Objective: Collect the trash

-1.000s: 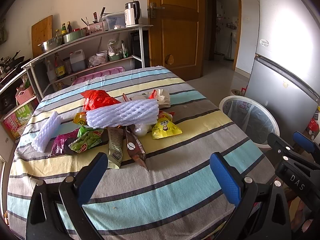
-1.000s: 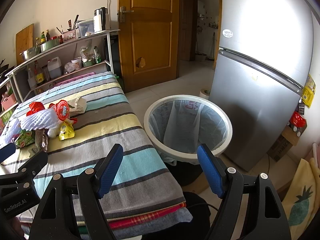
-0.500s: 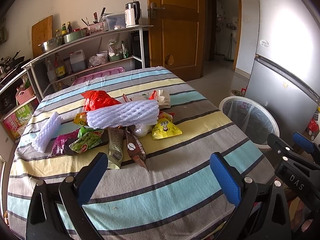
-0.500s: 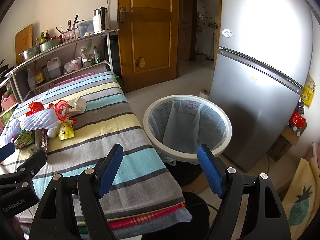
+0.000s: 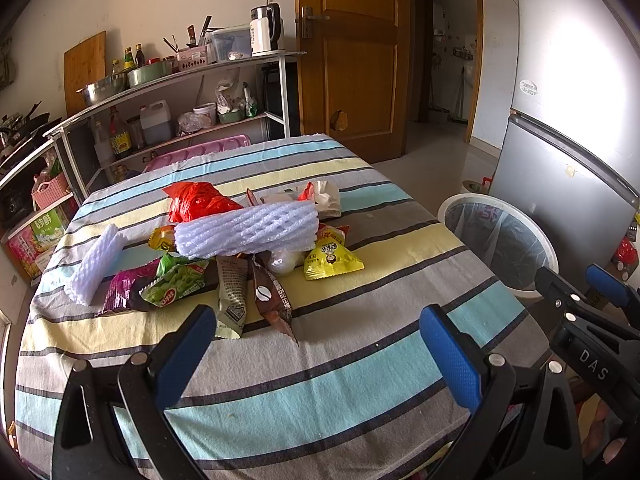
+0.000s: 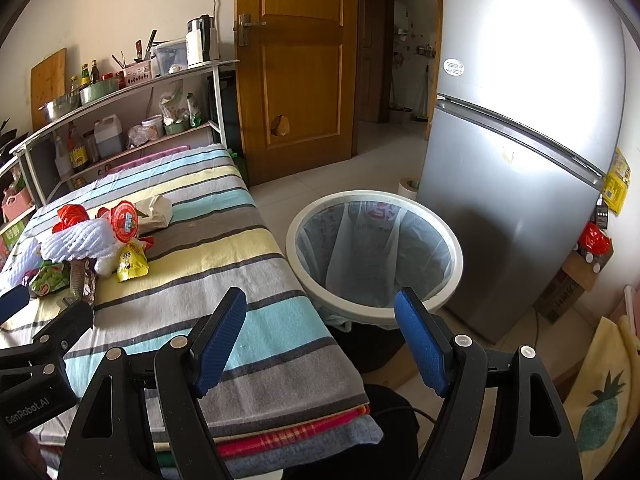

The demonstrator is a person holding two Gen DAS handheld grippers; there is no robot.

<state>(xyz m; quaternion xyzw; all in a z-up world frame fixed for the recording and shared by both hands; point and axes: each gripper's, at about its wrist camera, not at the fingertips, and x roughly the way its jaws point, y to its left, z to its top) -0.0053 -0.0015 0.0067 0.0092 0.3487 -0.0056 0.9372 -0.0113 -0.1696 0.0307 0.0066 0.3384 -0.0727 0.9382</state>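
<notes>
Both grippers, left [image 5: 320, 354] and right [image 6: 320, 340], are held spread, empty; wrappers [image 5: 256, 248] ahead of the left, bin [image 6: 374, 256] ahead of the right.

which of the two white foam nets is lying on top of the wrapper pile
The larger foam net, lying across the middle of the pile. The smaller foam net lies apart to its left, directly on the striped cloth.

Glossy plastic wrappers [image 5: 332, 258] on matt striped cloth [image 5: 360, 360].
</notes>
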